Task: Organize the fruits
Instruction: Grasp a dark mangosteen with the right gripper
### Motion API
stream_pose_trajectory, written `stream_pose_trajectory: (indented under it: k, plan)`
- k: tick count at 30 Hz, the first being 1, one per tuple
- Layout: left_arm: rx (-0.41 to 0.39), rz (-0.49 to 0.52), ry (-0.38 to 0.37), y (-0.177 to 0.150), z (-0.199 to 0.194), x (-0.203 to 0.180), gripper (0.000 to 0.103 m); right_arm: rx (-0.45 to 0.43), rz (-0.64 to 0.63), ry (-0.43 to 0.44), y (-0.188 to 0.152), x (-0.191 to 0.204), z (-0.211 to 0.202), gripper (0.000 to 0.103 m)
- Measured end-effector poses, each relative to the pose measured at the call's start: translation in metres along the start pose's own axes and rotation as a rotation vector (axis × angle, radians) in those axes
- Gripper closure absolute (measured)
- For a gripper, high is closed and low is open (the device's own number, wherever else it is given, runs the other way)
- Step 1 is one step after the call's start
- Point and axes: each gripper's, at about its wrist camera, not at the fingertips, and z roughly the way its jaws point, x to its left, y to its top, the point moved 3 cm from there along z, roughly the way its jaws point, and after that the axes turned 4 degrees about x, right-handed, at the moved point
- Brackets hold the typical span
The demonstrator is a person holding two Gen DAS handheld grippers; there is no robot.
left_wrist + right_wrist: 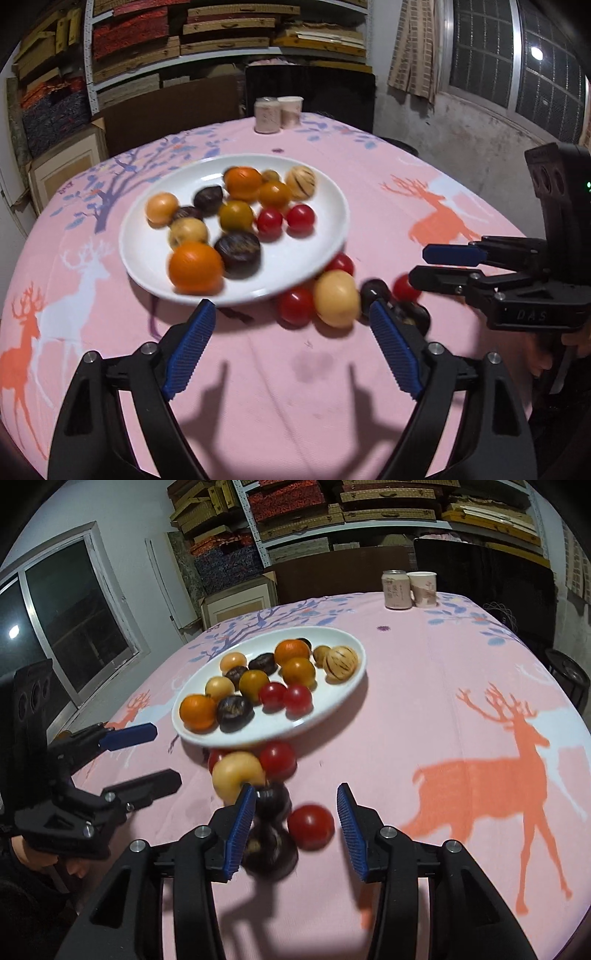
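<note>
Beside plate (343, 698): loose tomato (311, 826), unheld.

Plate (147, 254) glossy white, ceramic-looking. Cherry tomato (311, 826) shiny, smooth. Cloth (424, 709) over tabletop matt, woven, printed. My left hand-held gripper (291, 347): matt black plastic, ribbed blue pads (188, 354), metal pins.

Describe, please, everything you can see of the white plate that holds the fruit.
The white plate is round, shallow and glossy, probably ceramic. It sits on the pink deer-print tablecloth and carries oranges, yellowish and dark fruits, two red tomatoes and a striped pale fruit near its far rim. Its near edge looks slightly raised, overhanging loose fruits that lie on the cloth against it. Neither hand-held gripper touches it; a can and a cup stand farther back.
</note>
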Motion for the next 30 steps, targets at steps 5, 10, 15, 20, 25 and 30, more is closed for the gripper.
stream_pose_trajectory:
  k: [5,10,15,20,25,30]
  plan:
    - [0.037,-0.014,0.025,-0.002,0.019,-0.013,0.020,0.002,0.080,-0.028,-0.019,-0.018,-0.009,0.057]
    - [0.111,-0.047,0.056,-0.008,0.042,-0.005,0.030,0.019,0.063,-0.015,-0.030,-0.017,-0.012,0.056]
    - [0.109,-0.064,0.084,-0.010,0.037,0.003,0.029,0.090,-0.105,0.018,-0.036,0.016,0.001,0.057]
    - [0.131,-0.151,0.072,-0.014,0.038,0.026,0.030,0.129,-0.197,-0.051,-0.027,0.038,0.023,0.057]
    - [0.130,-0.120,0.030,-0.012,0.038,0.015,0.030,0.142,-0.127,-0.028,-0.020,0.031,0.031,0.064]
    - [0.126,-0.106,0.031,-0.005,0.042,0.005,0.023,0.122,-0.049,-0.009,-0.025,0.016,0.024,0.064]
